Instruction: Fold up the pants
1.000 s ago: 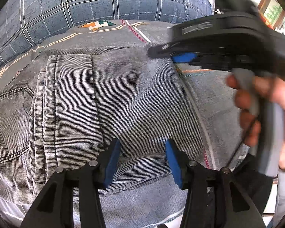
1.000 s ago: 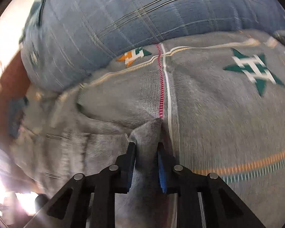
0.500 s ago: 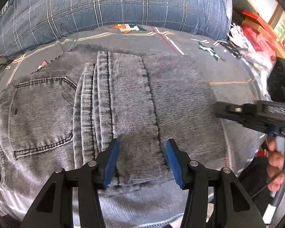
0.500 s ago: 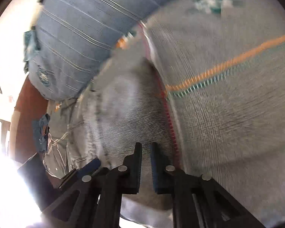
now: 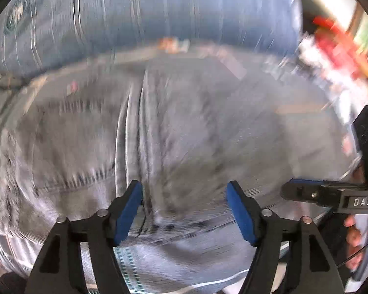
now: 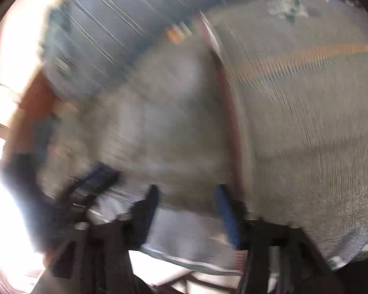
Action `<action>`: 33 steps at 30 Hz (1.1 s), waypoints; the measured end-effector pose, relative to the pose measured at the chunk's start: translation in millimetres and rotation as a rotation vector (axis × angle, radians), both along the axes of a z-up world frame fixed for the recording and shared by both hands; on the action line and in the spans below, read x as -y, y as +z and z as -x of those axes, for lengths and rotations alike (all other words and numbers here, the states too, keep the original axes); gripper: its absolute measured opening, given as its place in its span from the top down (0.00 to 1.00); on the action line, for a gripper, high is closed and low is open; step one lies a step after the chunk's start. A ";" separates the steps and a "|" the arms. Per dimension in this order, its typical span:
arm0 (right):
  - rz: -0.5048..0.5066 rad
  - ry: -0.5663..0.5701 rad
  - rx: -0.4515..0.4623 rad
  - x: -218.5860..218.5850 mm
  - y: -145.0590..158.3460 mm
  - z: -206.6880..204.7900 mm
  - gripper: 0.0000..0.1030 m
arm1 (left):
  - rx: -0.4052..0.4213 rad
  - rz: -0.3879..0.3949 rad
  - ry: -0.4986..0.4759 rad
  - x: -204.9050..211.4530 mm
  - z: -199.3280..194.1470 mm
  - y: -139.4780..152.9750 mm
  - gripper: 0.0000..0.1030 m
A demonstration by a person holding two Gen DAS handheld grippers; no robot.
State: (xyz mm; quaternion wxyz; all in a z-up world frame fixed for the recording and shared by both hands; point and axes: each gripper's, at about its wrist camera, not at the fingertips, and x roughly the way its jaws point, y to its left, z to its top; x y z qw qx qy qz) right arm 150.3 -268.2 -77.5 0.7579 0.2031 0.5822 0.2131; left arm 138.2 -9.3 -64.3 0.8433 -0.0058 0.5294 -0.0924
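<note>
The grey denim pants [image 5: 174, 132] lie folded in a compact block on the patterned bed cover; a back pocket shows at the left. Both views are motion-blurred. My left gripper [image 5: 184, 210] is open and empty, held over the near edge of the pants. My right gripper [image 6: 186, 210] is open and empty, near the bed's front edge beside the pants [image 6: 164, 122]. The right gripper also shows in the left wrist view [image 5: 314, 193] at the right, held in a hand. The left gripper shows in the right wrist view [image 6: 95, 178] at the left.
A large blue plaid pillow [image 5: 159, 9] lies behind the pants. The grey bed cover [image 6: 306, 122] with orange stripe and green stars stretches to the right. Red and white clutter [image 5: 336, 41] sits at the far right. The bed's front edge [image 6: 184, 259] is close below.
The right gripper let go of the pants fabric, drew back toward the bed's front edge, and opened. The left gripper stayed open and pulled back, its jaws now wider. The pants lie folded.
</note>
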 end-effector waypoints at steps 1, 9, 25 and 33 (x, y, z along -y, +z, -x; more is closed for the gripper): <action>0.011 0.013 -0.004 -0.3 11.1 -2.7 0.47 | 0.033 -0.016 -0.021 2.2 3.6 -1.3 0.29; -0.170 -0.035 0.105 -17.0 64.1 -75.0 0.48 | 0.068 -0.018 -0.029 9.2 13.7 0.2 0.27; -0.182 -0.129 0.114 -14.2 44.4 -100.8 0.35 | 0.104 0.017 -0.040 -6.9 21.8 14.4 0.21; -0.051 -0.144 0.350 -9.2 59.4 4.9 0.35 | 0.281 0.135 0.181 -87.8 71.2 58.8 0.21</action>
